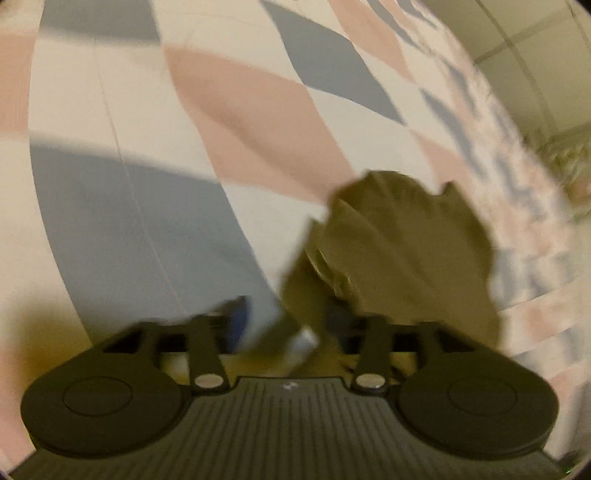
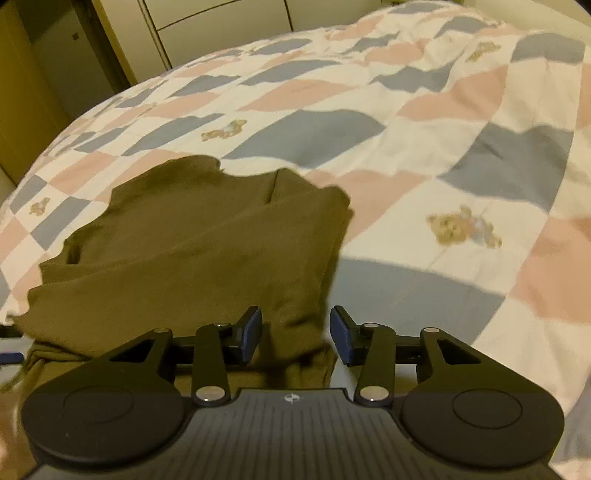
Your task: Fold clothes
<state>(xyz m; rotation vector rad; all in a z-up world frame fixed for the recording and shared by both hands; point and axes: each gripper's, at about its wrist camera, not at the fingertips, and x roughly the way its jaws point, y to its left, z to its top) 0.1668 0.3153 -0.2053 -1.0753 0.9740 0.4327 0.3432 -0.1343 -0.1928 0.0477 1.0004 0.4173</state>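
An olive-green garment (image 2: 199, 251) lies on a bed, on top of a checked quilt (image 2: 424, 140) with pink, blue-grey and white squares and small teddy bear pictures (image 2: 461, 227). The garment sits on the near left part of the quilt in the right wrist view, bunched and partly folded over, with a few creases across it. The right tongs (image 2: 295, 334) are open, with a clear gap between the two blue pads (image 2: 251, 332), and the near edge of the green cloth runs up between them. The pads do not press on the cloth. In the left wrist view the picture is blurry. The same garment (image 1: 399, 251) shows as a rumpled green heap just ahead and to the right, resting on the quilt (image 1: 147, 129). The left tongs (image 1: 291, 339) are hard to make out: one blue pad (image 1: 240, 314) peeks out on the left, but green cloth and blur hide the rest, so I cannot tell if they are open or closed. Pale cupboard doors (image 2: 221, 22) stand behind the bed.
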